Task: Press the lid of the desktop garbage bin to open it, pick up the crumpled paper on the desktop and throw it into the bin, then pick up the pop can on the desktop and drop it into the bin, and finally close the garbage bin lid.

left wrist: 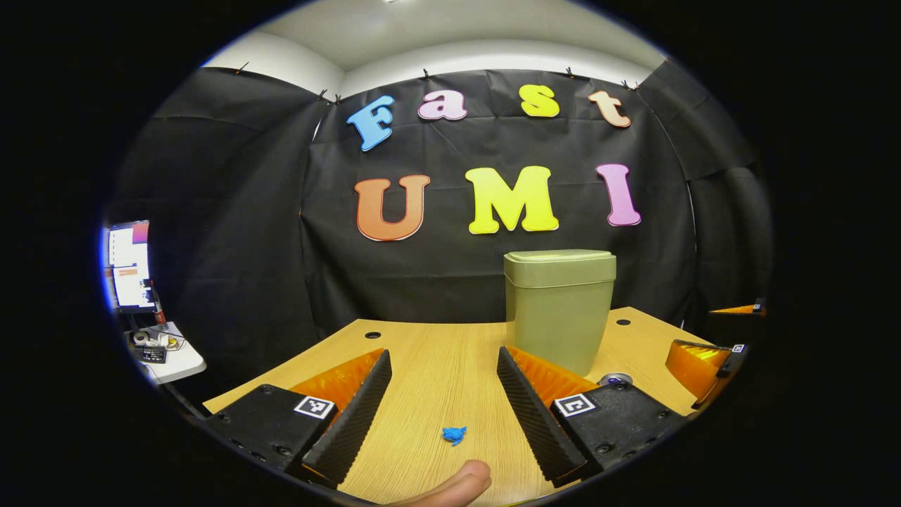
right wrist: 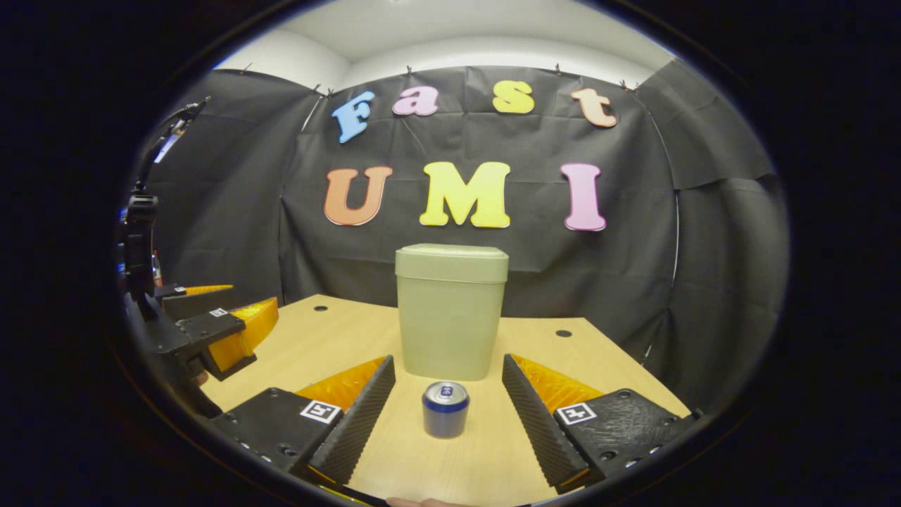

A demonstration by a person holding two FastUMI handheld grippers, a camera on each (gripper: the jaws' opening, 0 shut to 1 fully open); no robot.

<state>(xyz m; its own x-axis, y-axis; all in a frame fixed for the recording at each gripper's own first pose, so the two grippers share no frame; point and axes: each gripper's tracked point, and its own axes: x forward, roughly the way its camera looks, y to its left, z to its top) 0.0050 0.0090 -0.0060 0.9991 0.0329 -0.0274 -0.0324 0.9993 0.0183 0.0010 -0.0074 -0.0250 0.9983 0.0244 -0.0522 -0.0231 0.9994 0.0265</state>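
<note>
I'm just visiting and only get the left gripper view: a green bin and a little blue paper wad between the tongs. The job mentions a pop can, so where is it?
Observer: In the right gripper view the pop can stands upright on the table, just in front of the bin.
Operator: Is anything holding it?
Observer: No. The right tongs are open; the can shows in the gap between the two fingers and touches neither.
Operator: What do my own tongs look like from over there?
Observer: The left tongs show at that view's left edge, fingers apart, with nothing between them.
</note>
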